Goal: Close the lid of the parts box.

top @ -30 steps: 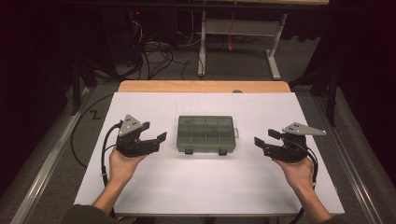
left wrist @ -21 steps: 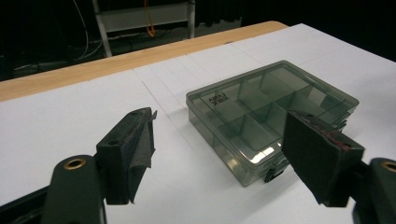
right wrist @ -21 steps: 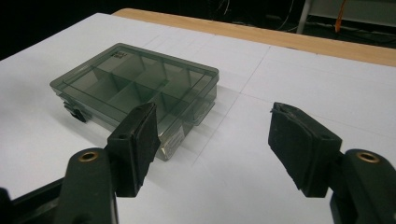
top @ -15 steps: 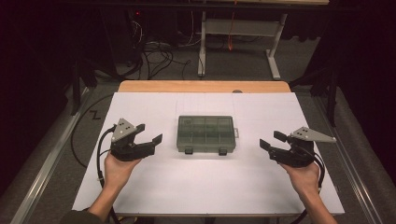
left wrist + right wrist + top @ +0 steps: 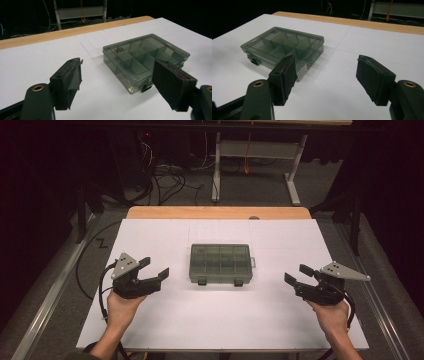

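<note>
A smoky transparent organizer box with several compartments lies shut in the middle of the white tabletop, its two latches facing the person. My left gripper hovers to the box's left, open and holding nothing. In the left gripper view the box sits ahead and to the right, partly behind the right pad. My right gripper is held to the box's right, also open with nothing in it. The right gripper view has the box ahead on the left, beyond the left pad.
A wooden strip runs along the table's far edge. Behind it are a metal frame and tangled floor cables. A black cable trails from the left gripper. Aluminium rails flank the table.
Both grippers have drawn a little outward from the box and back toward the person. The box has not moved.
</note>
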